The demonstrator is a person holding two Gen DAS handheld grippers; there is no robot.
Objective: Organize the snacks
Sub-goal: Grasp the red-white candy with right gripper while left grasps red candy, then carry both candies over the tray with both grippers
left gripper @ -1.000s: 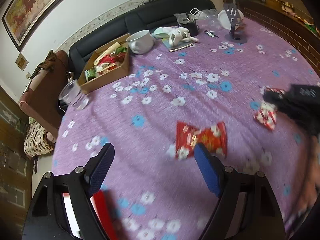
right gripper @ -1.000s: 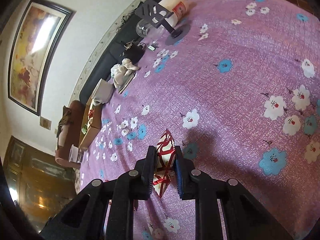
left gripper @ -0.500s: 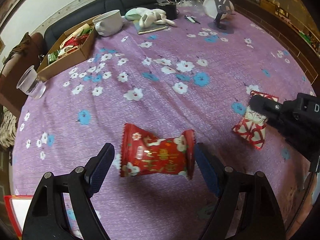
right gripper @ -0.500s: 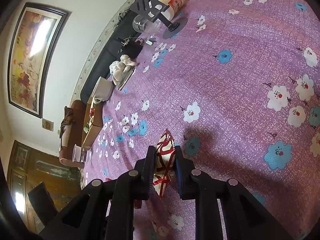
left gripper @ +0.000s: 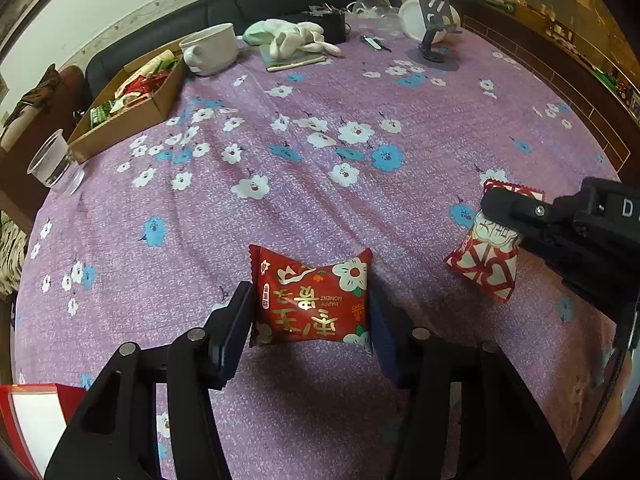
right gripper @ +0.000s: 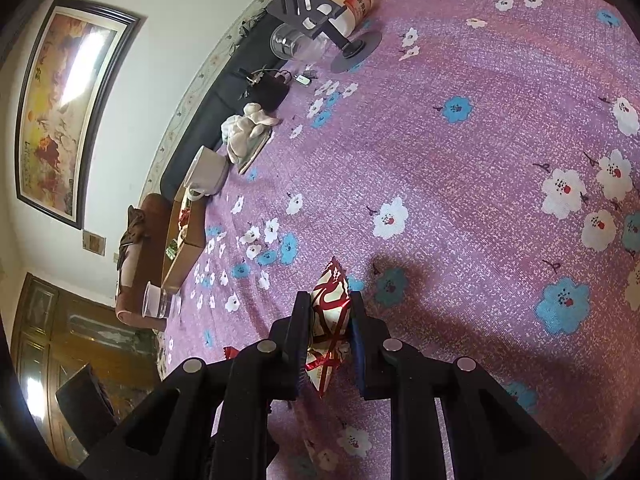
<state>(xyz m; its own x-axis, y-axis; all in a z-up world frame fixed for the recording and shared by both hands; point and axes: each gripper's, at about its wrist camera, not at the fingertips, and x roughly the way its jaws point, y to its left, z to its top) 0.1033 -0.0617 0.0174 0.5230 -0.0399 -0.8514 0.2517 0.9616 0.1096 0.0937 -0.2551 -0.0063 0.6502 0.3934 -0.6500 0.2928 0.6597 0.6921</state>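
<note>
Left gripper (left gripper: 311, 308) has its jaws pressed against both short ends of a red snack packet (left gripper: 310, 300), which sits between the fingers near 6 o'clock in the left wrist view, above the purple floral tablecloth (left gripper: 320, 184) (contact with the cloth cannot be confirmed). Right gripper (right gripper: 330, 322) is clamped on a red-and-white snack packet (right gripper: 330, 312), seen edge-on between its fingers; in the left wrist view that packet (left gripper: 486, 264) hangs at about 3 o'clock. A cardboard box (left gripper: 132, 116) holding assorted snacks stands at 10 o'clock, well apart from both grippers, a white bowl (left gripper: 212, 48) just beside it and a clear plastic cup (left gripper: 56, 168) near its other end.
</note>
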